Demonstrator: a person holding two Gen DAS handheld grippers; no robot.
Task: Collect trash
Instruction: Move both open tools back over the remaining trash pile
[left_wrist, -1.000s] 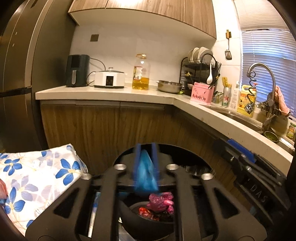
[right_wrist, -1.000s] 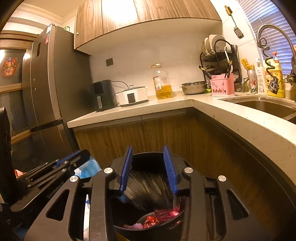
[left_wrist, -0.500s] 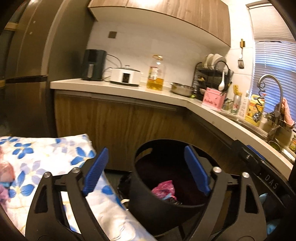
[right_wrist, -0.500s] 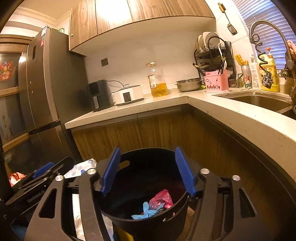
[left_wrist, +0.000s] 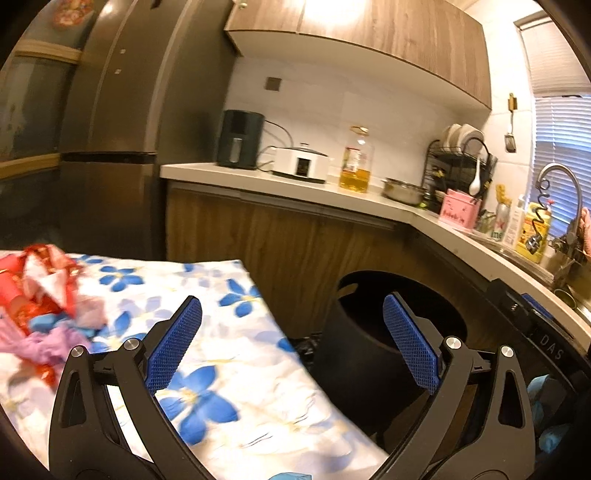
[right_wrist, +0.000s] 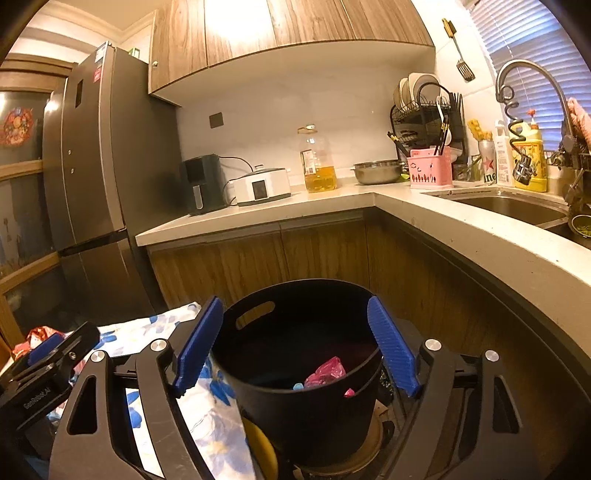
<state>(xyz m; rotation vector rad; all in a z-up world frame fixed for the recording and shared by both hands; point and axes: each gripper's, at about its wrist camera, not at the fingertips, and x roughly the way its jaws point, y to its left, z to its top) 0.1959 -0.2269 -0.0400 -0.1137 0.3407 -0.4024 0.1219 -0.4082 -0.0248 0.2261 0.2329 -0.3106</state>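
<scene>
Standing on the floor at the foot of the wooden cabinets, the black bin (right_wrist: 295, 373) is the reference point for everything below. It sits low and open-topped so that scraps can be dropped in from above; a pink wrapper (right_wrist: 327, 371) and a small blue scrap (right_wrist: 297, 386) already lie inside it.

The right gripper (right_wrist: 295, 347) hangs just over the bin's near rim, its jaws opening on either side of the rim with nothing pressed between the blue pads. The left gripper (left_wrist: 291, 343) is aimed to the left of the bin, over the flowered cloth (left_wrist: 236, 387). Its jaws are opening too, close to their widest, and they hold nothing.

Remaining trash (left_wrist: 40, 306) lies well to the left of the bin on that cloth: red and white wrappers and some purple crumpled material (motion blur makes single pieces hard to separate). The wide jaws probably suit a scoop at that loose heap.

Behind the bin runs a pale L-shaped counter (right_wrist: 480, 236) carrying a bottle of oil (right_wrist: 317, 162) and a sink. A dark fridge (right_wrist: 92, 177) stands far left of the bin.
</scene>
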